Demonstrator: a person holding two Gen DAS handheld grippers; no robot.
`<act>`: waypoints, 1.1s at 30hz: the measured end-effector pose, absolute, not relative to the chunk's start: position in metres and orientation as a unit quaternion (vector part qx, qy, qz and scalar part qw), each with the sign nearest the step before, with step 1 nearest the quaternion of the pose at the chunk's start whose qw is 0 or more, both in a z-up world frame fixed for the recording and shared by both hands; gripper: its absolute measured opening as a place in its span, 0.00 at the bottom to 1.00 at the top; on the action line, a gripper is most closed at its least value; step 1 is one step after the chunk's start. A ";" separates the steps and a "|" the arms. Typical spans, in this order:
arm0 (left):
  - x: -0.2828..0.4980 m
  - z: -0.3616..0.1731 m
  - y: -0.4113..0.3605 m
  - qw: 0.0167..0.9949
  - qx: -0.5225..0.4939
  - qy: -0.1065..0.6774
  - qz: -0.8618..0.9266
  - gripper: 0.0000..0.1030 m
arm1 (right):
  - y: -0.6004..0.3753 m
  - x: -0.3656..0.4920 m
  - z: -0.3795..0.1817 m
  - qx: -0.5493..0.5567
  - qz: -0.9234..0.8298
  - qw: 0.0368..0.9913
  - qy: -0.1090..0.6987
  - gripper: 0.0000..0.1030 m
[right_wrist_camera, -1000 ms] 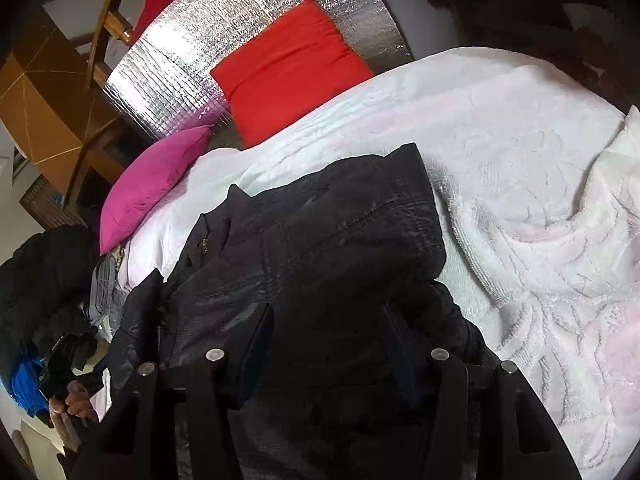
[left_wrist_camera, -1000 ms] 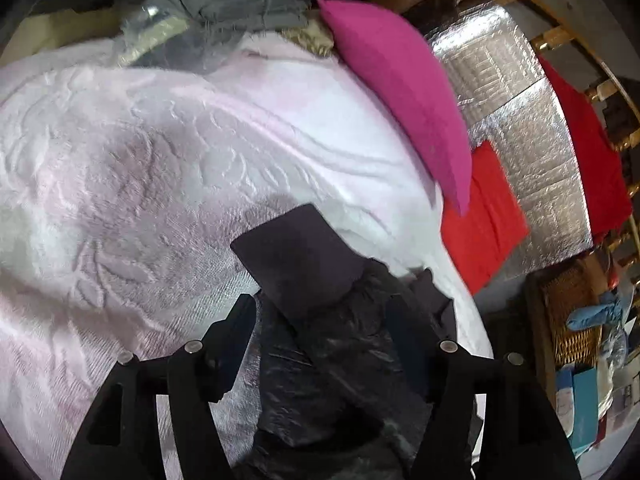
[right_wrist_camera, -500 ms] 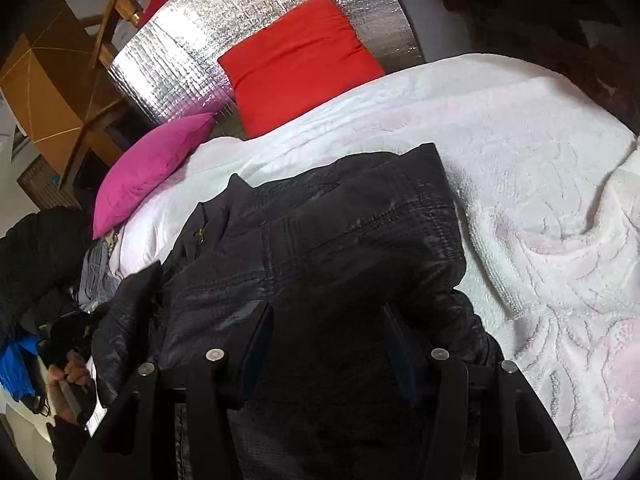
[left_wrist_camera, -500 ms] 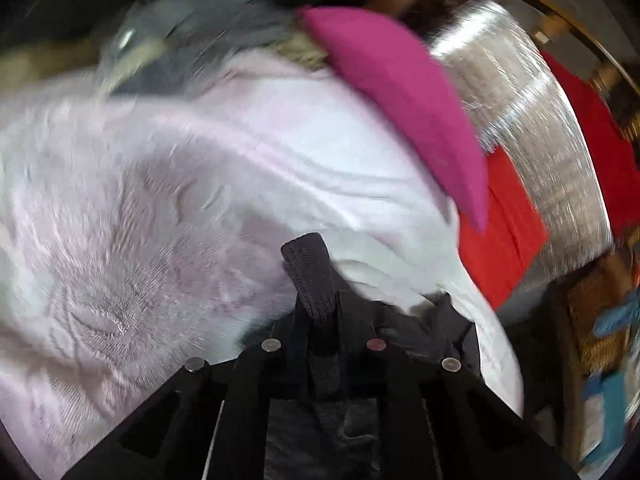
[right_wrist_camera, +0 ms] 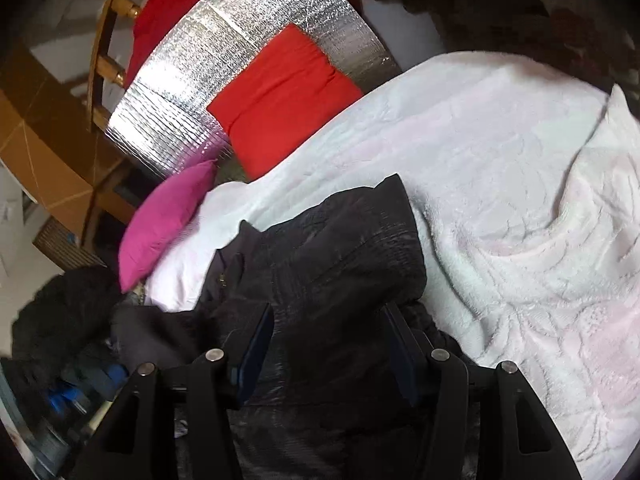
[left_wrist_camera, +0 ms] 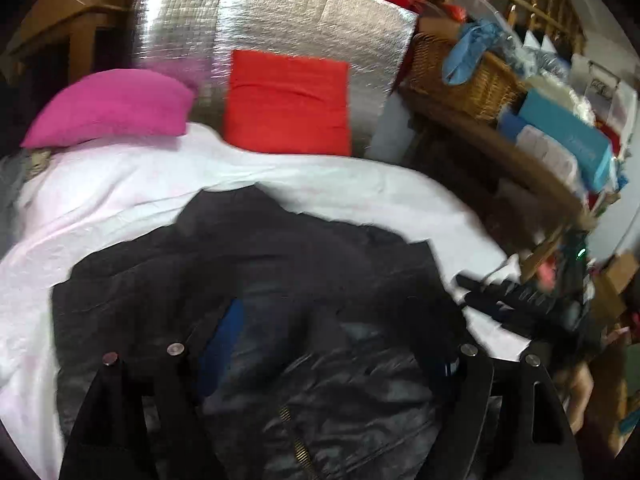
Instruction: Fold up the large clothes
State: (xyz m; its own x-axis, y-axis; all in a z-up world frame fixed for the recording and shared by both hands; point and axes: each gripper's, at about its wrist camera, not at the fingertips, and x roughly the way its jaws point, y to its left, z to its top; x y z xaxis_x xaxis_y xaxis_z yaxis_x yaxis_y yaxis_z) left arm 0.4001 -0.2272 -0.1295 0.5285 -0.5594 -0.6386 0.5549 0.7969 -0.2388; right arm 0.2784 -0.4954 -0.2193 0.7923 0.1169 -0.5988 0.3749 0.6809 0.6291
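We find the jacket (left_wrist_camera: 248, 288) lying on the bed (left_wrist_camera: 120, 184), near its front edge. Behind the jacket, two cushions (left_wrist_camera: 288, 100) sit side by side at the bed's head, against a foil panel (left_wrist_camera: 280, 12). A basket (left_wrist_camera: 460, 76) stands right of the panel.

No legible text anywhere (blue box (left_wrist_camera: 568, 140) print too blurred).

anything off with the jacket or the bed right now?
The black jacket lies bunched on the white blanket, one corner sticking up, not flat for folding. The blanket is rumpled into a ridge at the right. Nothing looks spilled or damaged.
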 end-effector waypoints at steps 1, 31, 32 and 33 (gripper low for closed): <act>0.399 -0.127 -0.215 0.878 -0.017 0.365 -0.310 0.80 | -0.496 0.278 -0.219 0.398 -0.071 0.860 0.311 0.67; 0.476 -0.238 -0.109 0.859 -0.008 0.510 -0.046 0.83 | -0.340 0.366 -0.233 0.082 -0.092 0.925 0.361 0.74; 0.476 -0.241 -0.109 0.859 -0.007 0.510 -0.047 0.83 | -0.342 0.366 -0.232 0.093 -0.096 0.927 0.351 0.45; 0.476 -0.242 -0.109 0.859 -0.006 0.510 -0.048 0.83 | -0.346 0.364 -0.230 0.103 -0.094 0.929 0.344 0.28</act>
